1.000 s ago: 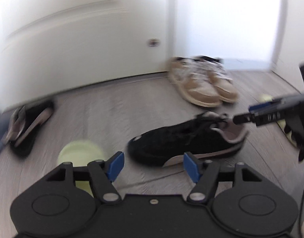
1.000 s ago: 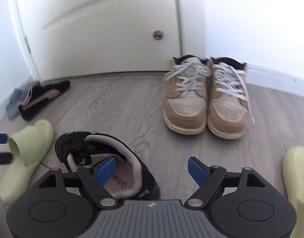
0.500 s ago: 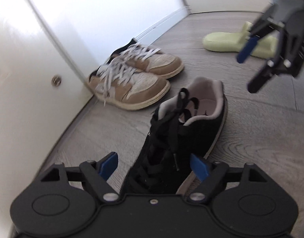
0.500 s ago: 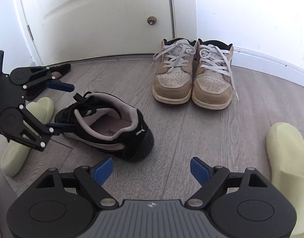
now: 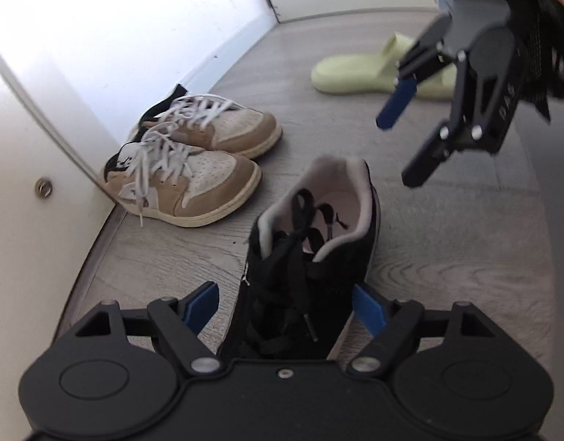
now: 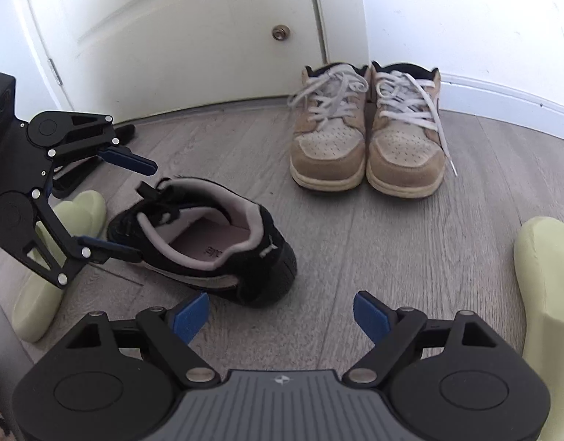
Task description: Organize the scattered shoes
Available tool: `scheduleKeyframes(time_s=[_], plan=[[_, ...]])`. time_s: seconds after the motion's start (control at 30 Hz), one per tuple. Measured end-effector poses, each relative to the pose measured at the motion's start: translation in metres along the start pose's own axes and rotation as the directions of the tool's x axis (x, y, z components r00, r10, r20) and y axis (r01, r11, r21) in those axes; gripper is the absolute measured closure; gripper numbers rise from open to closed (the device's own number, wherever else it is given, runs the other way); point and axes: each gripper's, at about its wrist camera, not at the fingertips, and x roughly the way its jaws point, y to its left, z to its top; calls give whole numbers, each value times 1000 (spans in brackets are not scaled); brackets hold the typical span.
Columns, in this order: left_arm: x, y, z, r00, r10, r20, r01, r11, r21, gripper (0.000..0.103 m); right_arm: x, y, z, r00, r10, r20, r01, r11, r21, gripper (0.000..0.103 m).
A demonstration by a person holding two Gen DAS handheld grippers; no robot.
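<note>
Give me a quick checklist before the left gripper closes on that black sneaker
1. Left gripper open wide enough: ok, its jaws are spread to either side of the black sneaker.
2. Sneaker between the fingers: ok, its laced front sits between the blue pads in the left wrist view.
3. Pads touching the sneaker: cannot tell.
4. Right gripper out of the way: ok, open, empty and off the sneaker's heel end.
5. Room beside the tan sneakers: ok, bare floor to their left, along the door.
6. Loose laces: not ok, they trail inside the sneaker and could snag.
</note>
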Motion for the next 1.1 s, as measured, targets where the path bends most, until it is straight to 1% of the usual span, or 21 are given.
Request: scheduleKeyframes(time_s=[0.03,0.1,0.17,0.23,0.3,0.37,0.4,0.47,0.57,0.63,0.7,0.73,0.77,0.8,0.83,0.87,0.93,0.97,1.0,1.07,1.1], plan=[[3,1,0,1000,-3,6,4,1000,-15,16,3,-1,0,1000,-22,-10,22,1000,18,16],[6,4,0,1000,2,7,-1,999,-50,12,6,-2,1,999,-40,-7,41,997,58,16],[8,4,-3,1000,-1,12,2,998,-64,11,6,-3,2,1000,-27,1,27,996,79,16],[10,0,-5,1000,-12,4,12,999,-44,12,7,-2,3,1000,-10,4,10,996,85,16],[16,-6,-8,999,-32,-32,32,999,6,12,10,1,4,1000,-5,2,5,997,74,16],[26,-9,-11,998,-19,-58,22,999,50,12,12,3,3,1000,0,-1,0,998,70,16],[31,-8,-12,998,-5,-62,9,999,53,12,14,4,3,1000,4,-3,-4,997,73,16],[38,0,-12,997,-5,-73,6,1000,13,11,15,4,3,1000,10,-5,-9,997,77,16],[46,19,-14,994,-67,-84,58,992,-110,11,15,4,2,1000,15,-10,-14,997,80,16],[46,26,-14,995,-73,-73,58,979,-194,17,15,4,1,1000,16,-11,-15,997,81,16],[45,33,-15,996,-64,-55,44,954,-296,20,15,2,0,1000,14,-10,-13,996,88,16],[45,35,-16,998,-53,-46,34,936,-350,21,16,2,0,1000,14,-10,-13,996,92,16],[45,37,-18,999,-34,-37,16,912,-409,21,17,1,-1,1000,13,-11,-12,995,95,16],[45,39,-19,999,-8,-31,-8,881,-472,22,17,1,-1,1000,13,-11,-12,995,99,16],[44,39,-20,999,17,-30,-30,851,-524,22,18,1,0,1000,14,-11,-13,995,100,16],[44,39,-20,999,38,-35,-52,828,-559,22,18,1,0,1000,15,-9,-14,995,99,16],[44,34,-18,993,94,-68,-116,778,-617,23,18,2,0,1000,18,-5,-17,995,97,16],[44,30,-16,989,116,-87,-145,762,-632,23,17,3,0,1000,19,-4,-19,995,94,16],[43,27,-14,985,136,-105,-172,755,-633,23,17,4,0,1000,20,-1,-20,996,92,16],[44,14,-9,967,191,-169,-256,726,-639,23,17,5,0,1000,21,2,-21,995,92,16],[43,10,-8,958,209,-194,-285,713,-640,23,17,5,-1,1000,22,2,-22,995,94,16]])
